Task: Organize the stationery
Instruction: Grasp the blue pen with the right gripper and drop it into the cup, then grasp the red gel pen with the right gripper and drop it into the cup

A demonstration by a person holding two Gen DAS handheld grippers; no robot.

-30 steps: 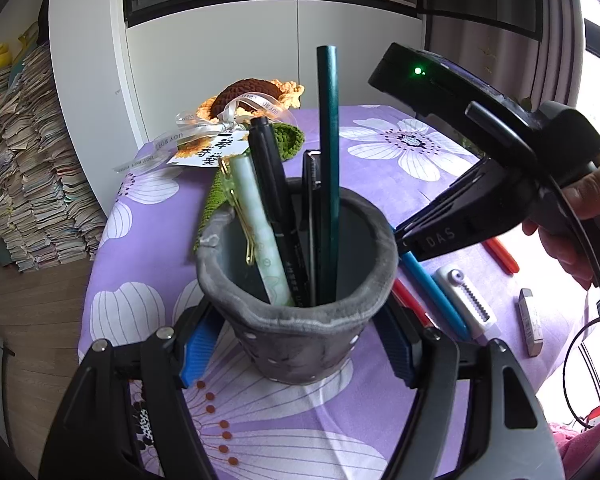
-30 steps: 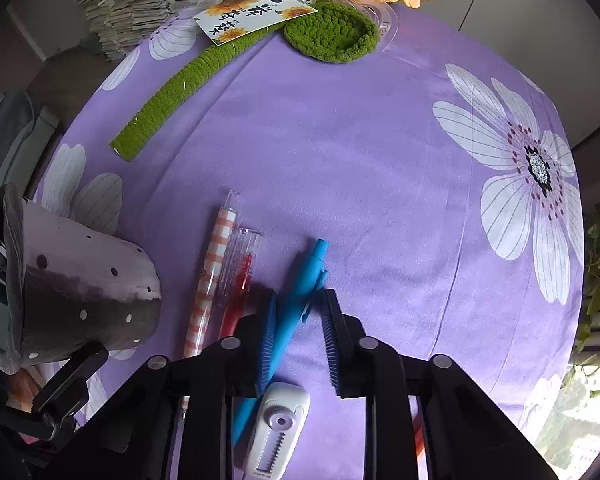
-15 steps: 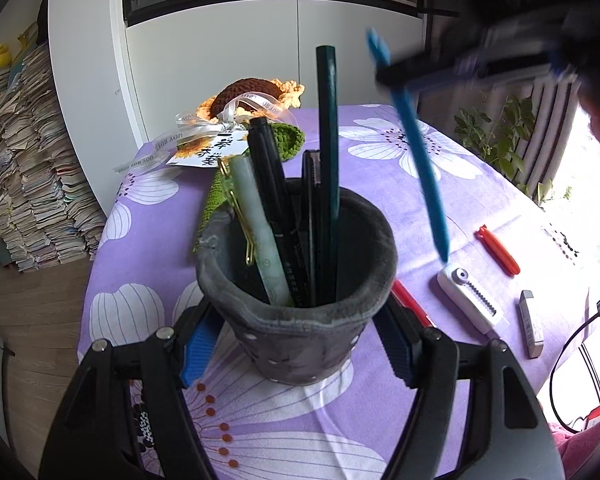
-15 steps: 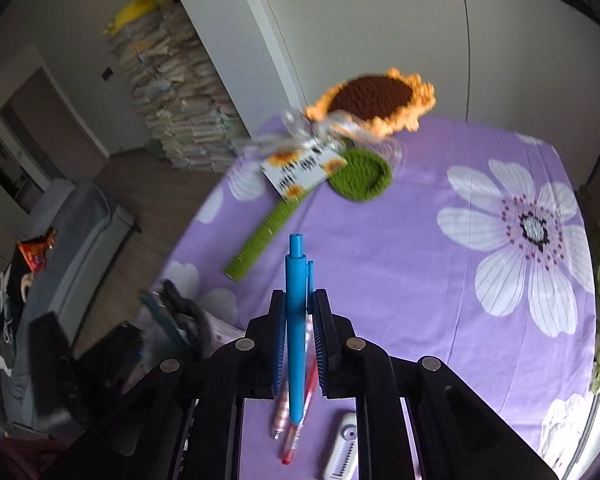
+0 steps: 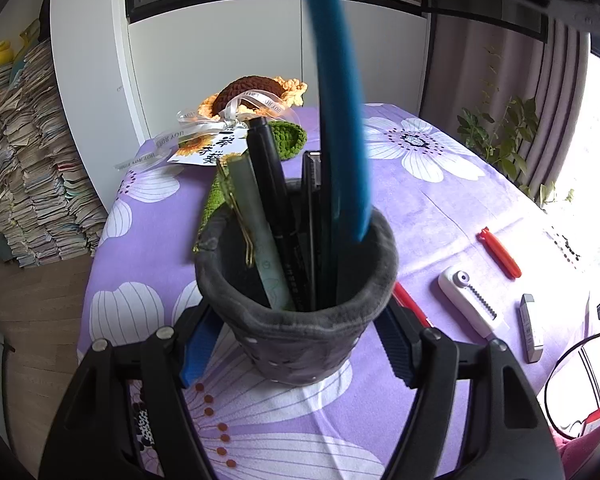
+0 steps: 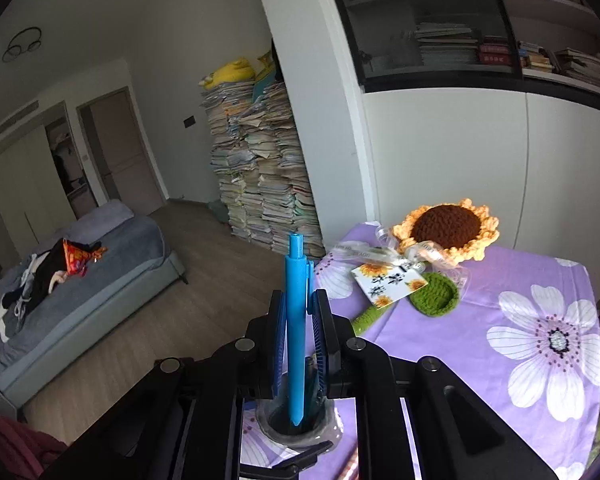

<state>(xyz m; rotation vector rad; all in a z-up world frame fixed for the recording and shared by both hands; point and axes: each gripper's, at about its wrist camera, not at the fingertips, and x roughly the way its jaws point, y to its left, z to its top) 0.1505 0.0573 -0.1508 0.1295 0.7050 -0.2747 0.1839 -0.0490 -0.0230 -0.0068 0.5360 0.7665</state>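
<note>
A grey felt pen cup (image 5: 300,332) stands on the purple flowered tablecloth (image 5: 440,208), and my left gripper (image 5: 296,340) is shut on it, a blue pad against each side. Several pens stand in it, among them a pale green pen (image 5: 260,236) and a black pen (image 5: 272,200). My right gripper (image 6: 300,308) is shut on a blue pen (image 6: 295,328) and holds it upright above the cup (image 6: 268,426). In the left wrist view the blue pen (image 5: 340,100) comes down from the top edge, its tip just inside the cup's mouth.
To the right of the cup lie a red pen (image 5: 410,304), a white correction tape (image 5: 470,300), a red clip-like item (image 5: 498,252) and a small grey bar (image 5: 532,328). A crochet sunflower (image 5: 256,92) with a tag lies at the table's far end. The table edge runs along the left.
My right gripper has closed on the blue pen, lifted it off the cloth, turned it upright and carried it over the cup. The left gripper and the cup have stayed still.
</note>
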